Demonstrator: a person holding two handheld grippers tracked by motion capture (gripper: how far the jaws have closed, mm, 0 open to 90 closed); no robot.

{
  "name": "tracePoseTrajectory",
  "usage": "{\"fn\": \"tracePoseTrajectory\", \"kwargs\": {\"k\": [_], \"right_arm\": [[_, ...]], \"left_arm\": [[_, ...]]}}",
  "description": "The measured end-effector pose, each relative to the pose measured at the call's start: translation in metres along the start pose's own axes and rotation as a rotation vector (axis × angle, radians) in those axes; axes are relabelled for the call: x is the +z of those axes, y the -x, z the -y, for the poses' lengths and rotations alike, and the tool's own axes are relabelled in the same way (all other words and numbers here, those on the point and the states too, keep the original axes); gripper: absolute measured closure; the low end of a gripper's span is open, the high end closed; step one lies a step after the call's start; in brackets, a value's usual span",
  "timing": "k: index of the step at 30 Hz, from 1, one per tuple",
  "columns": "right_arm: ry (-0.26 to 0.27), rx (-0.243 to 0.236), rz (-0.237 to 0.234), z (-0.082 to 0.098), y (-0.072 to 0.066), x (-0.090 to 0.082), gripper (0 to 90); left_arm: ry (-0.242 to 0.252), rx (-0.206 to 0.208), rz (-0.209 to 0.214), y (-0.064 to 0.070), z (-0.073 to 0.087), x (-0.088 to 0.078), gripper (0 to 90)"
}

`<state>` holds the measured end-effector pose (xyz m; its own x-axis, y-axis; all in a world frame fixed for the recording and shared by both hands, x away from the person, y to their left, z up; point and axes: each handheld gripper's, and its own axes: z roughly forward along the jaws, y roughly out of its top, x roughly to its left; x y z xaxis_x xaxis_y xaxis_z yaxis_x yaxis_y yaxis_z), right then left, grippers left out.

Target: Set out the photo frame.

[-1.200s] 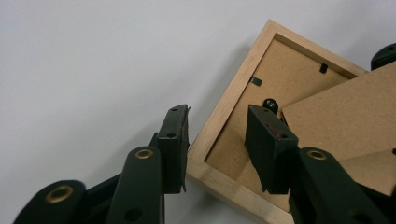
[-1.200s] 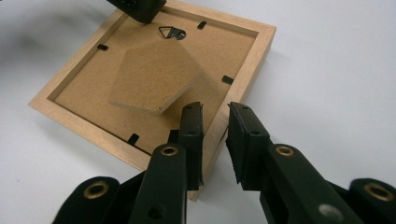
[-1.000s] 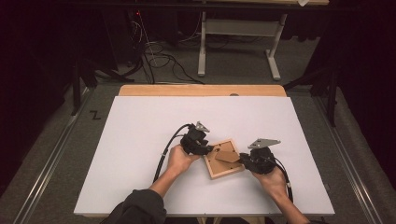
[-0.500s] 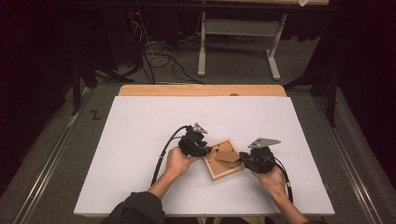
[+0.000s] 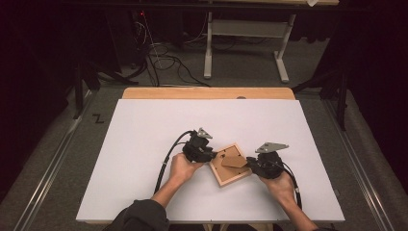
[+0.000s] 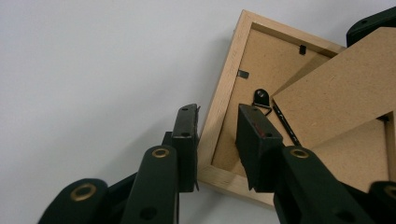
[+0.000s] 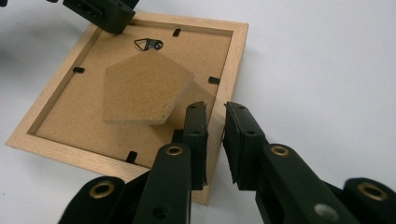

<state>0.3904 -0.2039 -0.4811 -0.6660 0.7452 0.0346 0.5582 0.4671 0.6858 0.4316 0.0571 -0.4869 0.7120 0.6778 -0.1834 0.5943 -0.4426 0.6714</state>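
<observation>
On the white table [image 5: 144, 144], the picture frame [image 5: 230, 164] is lying face-down between both hands. The left gripper [image 6: 217, 140] has just been closing across its near rail, the right gripper [image 7: 215, 135] pinching the opposite rail (easel flap [image 7: 144, 91] standing up between).

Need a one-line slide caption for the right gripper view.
Right gripper clamps the wooden picture frame's side rail, frame face-down, its stand flap raised.
</observation>
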Motion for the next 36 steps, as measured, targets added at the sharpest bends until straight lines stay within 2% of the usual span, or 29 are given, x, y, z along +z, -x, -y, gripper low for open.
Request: {"fn": "tracePoseTrajectory", "kwargs": {"k": [15, 20, 32, 36], "right_arm": [[0.010, 0.002, 0.006, 0.000, 0.001, 0.002, 81.2], [0.017, -0.010, 0.013, 0.002, -0.002, 0.000, 76.7], [0.019, 0.063, -0.002, 0.005, 0.005, -0.002, 70.1], [0.020, 0.054, 0.001, 0.007, 0.004, -0.002, 71.9]], "left_arm": [[-0.025, 0.019, -0.004, 0.008, 0.008, -0.009, 74.1], [-0.023, 0.013, -0.004, 0.011, 0.012, -0.012, 75.9], [-0.042, 0.024, -0.002, 0.019, 0.019, -0.018, 78.7], [-0.044, 0.031, 0.002, 0.022, 0.022, -0.020, 79.0]]}}
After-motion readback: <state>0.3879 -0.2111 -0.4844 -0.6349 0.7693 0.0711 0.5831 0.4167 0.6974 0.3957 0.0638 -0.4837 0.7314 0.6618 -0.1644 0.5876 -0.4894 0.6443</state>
